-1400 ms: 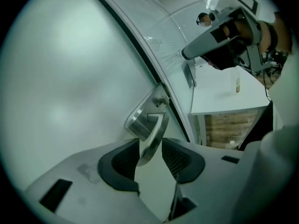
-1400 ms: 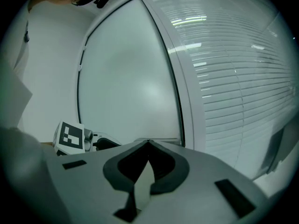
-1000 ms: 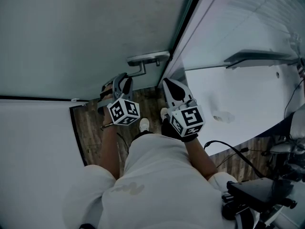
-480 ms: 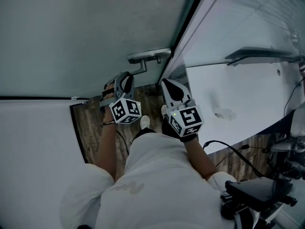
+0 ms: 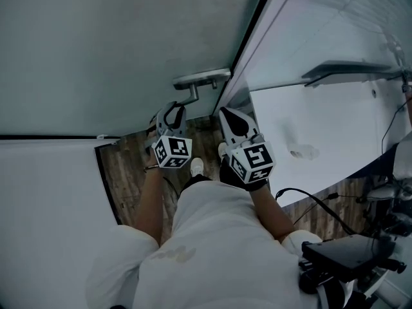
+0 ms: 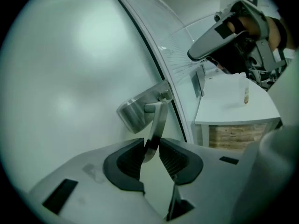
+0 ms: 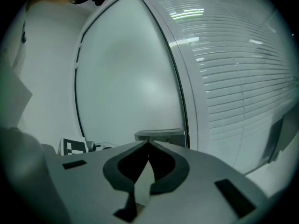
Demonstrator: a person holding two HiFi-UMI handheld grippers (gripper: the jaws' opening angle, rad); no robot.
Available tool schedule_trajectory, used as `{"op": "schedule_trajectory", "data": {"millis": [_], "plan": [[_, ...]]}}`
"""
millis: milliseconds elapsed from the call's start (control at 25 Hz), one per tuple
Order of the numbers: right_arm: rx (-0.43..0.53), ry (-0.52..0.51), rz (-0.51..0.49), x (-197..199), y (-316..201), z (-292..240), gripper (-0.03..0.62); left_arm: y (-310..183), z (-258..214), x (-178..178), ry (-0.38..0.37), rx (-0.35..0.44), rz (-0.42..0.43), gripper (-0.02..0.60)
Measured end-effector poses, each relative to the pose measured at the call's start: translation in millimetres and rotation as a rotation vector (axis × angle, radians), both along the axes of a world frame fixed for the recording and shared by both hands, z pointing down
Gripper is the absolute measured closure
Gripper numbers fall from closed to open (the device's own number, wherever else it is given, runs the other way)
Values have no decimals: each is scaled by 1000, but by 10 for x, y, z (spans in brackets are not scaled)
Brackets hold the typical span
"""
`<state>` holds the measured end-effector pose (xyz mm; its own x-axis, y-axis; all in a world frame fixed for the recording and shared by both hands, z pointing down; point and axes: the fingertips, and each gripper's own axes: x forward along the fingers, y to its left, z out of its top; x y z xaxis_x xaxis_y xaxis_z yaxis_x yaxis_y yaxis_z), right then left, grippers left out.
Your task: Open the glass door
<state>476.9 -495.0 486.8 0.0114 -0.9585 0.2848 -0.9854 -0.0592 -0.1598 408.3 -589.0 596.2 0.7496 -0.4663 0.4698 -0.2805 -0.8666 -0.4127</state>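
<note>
Clamping the handle [image 6: 157, 118] of the glass door [image 6: 70, 78], the left tool [image 6: 150, 149] has just been closing on it; the right tool [image 7: 147, 146] hovers nearby, jaws together, empty.

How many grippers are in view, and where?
2. The left gripper has just been closing its fingers on the door handle; the right gripper, shut and empty, hangs beside it.

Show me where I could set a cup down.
The white tabletop right of the glass door is mostly bare, out to the cables at its near edge. Crowded: the wood floor under the door handle, taken by the person's feet.
</note>
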Motion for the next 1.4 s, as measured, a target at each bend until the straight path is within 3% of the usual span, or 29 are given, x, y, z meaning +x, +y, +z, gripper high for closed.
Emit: {"op": "schedule_trajectory", "data": {"millis": [480, 600, 920, 1400], "plan": [[32, -19, 78, 2, 105, -90, 592, 81, -342, -131, -118, 178, 62, 488], [48, -15, 92, -76, 129, -122, 592, 109, -381, -163, -132, 171, 69, 489], [73, -12, 139, -204, 218, -190, 592, 203, -423, -240, -84, 103, 76, 499], [99, 1, 211, -422, 541, -206, 592, 338, -399, -313, -98, 178, 118, 508]]}}
